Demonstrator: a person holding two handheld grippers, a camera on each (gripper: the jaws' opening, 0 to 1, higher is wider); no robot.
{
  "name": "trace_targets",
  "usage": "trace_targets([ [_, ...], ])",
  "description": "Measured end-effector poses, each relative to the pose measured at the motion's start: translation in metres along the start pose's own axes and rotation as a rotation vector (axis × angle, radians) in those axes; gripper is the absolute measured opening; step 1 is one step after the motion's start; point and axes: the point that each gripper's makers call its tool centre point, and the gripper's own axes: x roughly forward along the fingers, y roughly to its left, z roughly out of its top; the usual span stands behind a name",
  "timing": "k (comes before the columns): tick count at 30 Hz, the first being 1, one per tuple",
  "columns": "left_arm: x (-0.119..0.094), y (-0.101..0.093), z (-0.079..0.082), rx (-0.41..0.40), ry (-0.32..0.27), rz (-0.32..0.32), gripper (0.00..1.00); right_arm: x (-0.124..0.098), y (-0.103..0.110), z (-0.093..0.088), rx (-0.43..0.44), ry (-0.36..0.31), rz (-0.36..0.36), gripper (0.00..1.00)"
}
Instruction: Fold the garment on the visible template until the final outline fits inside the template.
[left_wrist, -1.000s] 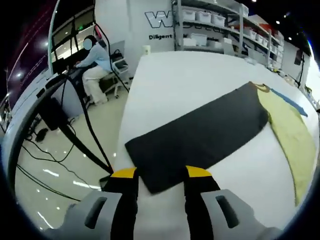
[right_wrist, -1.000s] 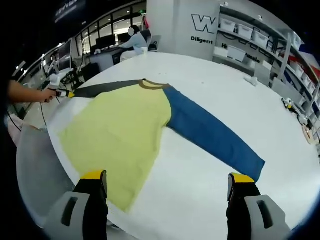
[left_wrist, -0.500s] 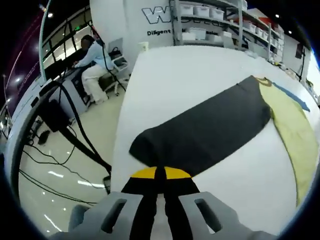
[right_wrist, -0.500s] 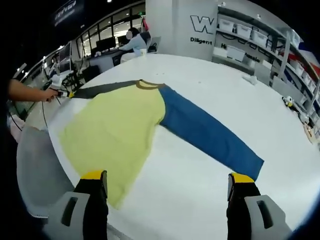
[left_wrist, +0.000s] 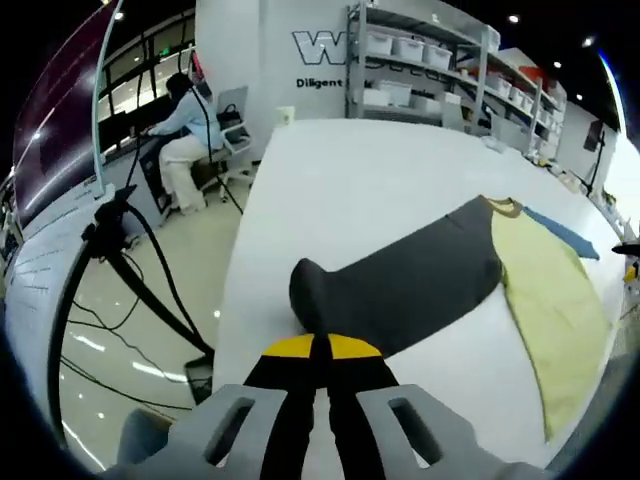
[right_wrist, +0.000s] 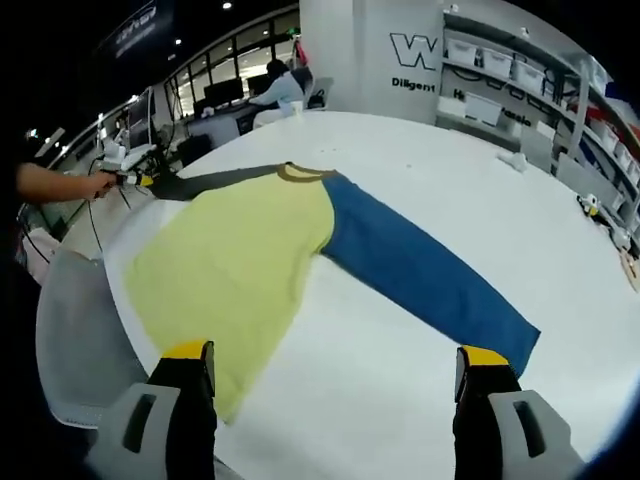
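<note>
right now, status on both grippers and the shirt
Left gripper shut on dark grey sleeve, cuff lifted. Right gripper open, above white table. Yellow-bodied shirt flat, blue sleeve spread. Nothing in the way.

In the left gripper view the cuff of the dark sleeve (left_wrist: 400, 290) goes under the closed jaws of the left gripper (left_wrist: 320, 345), so the pinched edge itself is hidden, and the blue sleeve (left_wrist: 560, 228) at the far right is only a thin strip, the rest lost behind the yellow body (left_wrist: 545, 300) of the garment. In the right gripper view the near left corner of the yellow body runs down behind the left jaw of the wide-open right gripper (right_wrist: 335, 360), and the left gripper (right_wrist: 125, 180) at the far left is too small to make out its jaws. The lettering (right_wrist: 430, 85) on the far wall is cut short behind the shelving (right_wrist: 520, 85), and the template cannot be made out on the white table (right_wrist: 420, 180).
</note>
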Motion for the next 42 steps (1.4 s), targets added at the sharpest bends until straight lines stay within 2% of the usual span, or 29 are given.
trace_targets([
  [3, -0.001, -0.006, 0.015, -0.017, -0.031, -0.016, 0.0, 0.001, 0.004, -0.002, 0.015, -0.019, 0.003, 0.99],
  [5, -0.003, -0.017, 0.027, -0.044, -0.054, -0.051, 0.0, 0.001, 0.006, -0.004, 0.016, -0.027, 0.003, 0.99],
  [7, -0.004, -0.029, 0.039, -0.008, -0.078, -0.075, 0.0, 0.0, 0.008, -0.004, 0.005, -0.035, 0.011, 0.99],
  [12, -0.006, -0.059, 0.064, 0.014, -0.123, -0.147, 0.0, -0.006, 0.017, 0.012, -0.042, -0.115, 0.042, 0.99],
  [14, -0.006, -0.076, 0.071, 0.072, -0.127, -0.196, 0.0, -0.011, 0.022, 0.023, -0.108, -0.163, 0.055, 0.99],
  [15, -0.007, -0.079, 0.074, 0.085, -0.127, -0.197, 0.0, -0.015, 0.024, 0.031, -0.167, -0.2, 0.044, 0.99],
  [17, -0.008, -0.093, 0.082, 0.087, -0.131, -0.232, 0.0, -0.02, 0.024, 0.039, -0.202, -0.236, 0.019, 0.99],
  [23, -0.013, -0.135, 0.11, 0.143, -0.176, -0.318, 0.0, -0.025, 0.027, 0.038, -0.22, -0.241, 0.022, 0.93],
  [28, -0.019, -0.161, 0.136, 0.16, -0.213, -0.365, 0.0, -0.028, 0.033, 0.034, -0.167, -0.256, 0.035, 0.99],
  [36, -0.032, -0.197, 0.192, 0.199, -0.293, -0.43, 0.0, -0.031, 0.03, 0.029, -0.118, -0.26, 0.01, 0.99],
  [39, -0.032, -0.212, 0.206, 0.202, -0.3, -0.452, 0.0, -0.033, 0.029, 0.029, -0.102, -0.265, 0.005, 0.99],
  [42, -0.03, -0.23, 0.212, 0.252, -0.297, -0.467, 0.0, -0.036, 0.029, 0.029, -0.092, -0.273, -0.001, 0.99],
])
